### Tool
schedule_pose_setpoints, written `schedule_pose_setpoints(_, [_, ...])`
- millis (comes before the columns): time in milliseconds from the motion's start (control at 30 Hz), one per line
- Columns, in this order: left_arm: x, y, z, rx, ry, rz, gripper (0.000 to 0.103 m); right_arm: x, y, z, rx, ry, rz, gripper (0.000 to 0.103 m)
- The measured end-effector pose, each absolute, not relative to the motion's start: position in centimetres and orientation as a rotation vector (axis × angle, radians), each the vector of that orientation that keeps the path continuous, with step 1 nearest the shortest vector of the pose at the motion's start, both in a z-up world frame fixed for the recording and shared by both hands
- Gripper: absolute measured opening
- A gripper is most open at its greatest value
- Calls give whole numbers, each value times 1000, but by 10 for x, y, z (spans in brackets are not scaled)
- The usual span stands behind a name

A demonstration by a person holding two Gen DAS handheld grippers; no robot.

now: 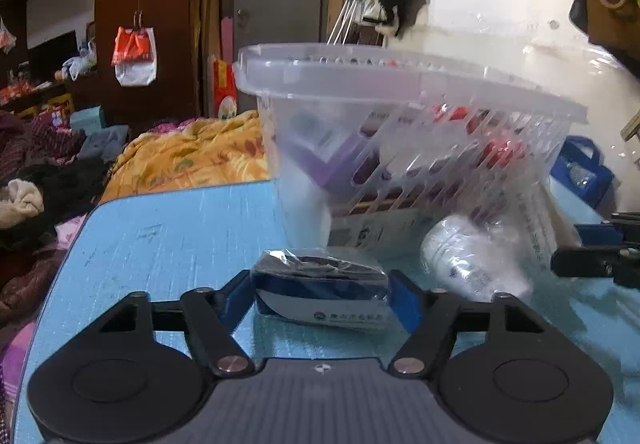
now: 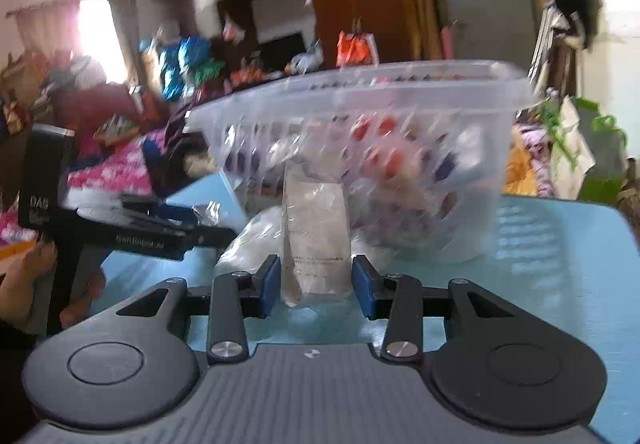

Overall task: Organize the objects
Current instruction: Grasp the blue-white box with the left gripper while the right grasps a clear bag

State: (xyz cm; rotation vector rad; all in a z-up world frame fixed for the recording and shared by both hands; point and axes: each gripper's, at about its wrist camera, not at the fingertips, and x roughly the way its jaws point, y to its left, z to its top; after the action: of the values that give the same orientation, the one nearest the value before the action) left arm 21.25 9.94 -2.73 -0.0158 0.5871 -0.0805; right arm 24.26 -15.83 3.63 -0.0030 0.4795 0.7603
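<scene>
Gripping: left gripper (image 1: pixel 322 294) has its blue pads against both ends of the dark wrapped packet (image 1: pixel 320 290) on the blue table (image 1: pixel 168 240), just before the clear basket (image 1: pixel 400 131).
Right gripper (image 2: pixel 315 286): straddles a clear upright pouch (image 2: pixel 316 236) before the basket; contact unclear.
Basket: holds assorted items.

Motion blur smears the clear slotted basket (image 2: pixel 360 123) and its red and purple contents past naming, the white print on the wrapped dark packet (image 1: pixel 320 290) is perhaps lettering, unreadably small.
</scene>
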Motion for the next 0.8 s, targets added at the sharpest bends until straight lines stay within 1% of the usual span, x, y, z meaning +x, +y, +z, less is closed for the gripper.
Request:
schedule_pose_setpoints(200, [202, 101, -24, -22, 518, -52, 74, 227, -165, 43, -15, 373, 745, 43])
schedule_pose_setpoints(367, [185, 99, -14, -17, 410, -44, 74, 218, -161, 46, -47, 295, 726, 43])
schedule_pose_setpoints(533, [177, 102, -4, -30, 317, -24, 74, 220, -160, 48, -35, 277, 711, 43])
schedule_pose_setpoints(800, [169, 104, 2, -42, 238, 25, 74, 215, -159, 48, -45, 228, 691, 43])
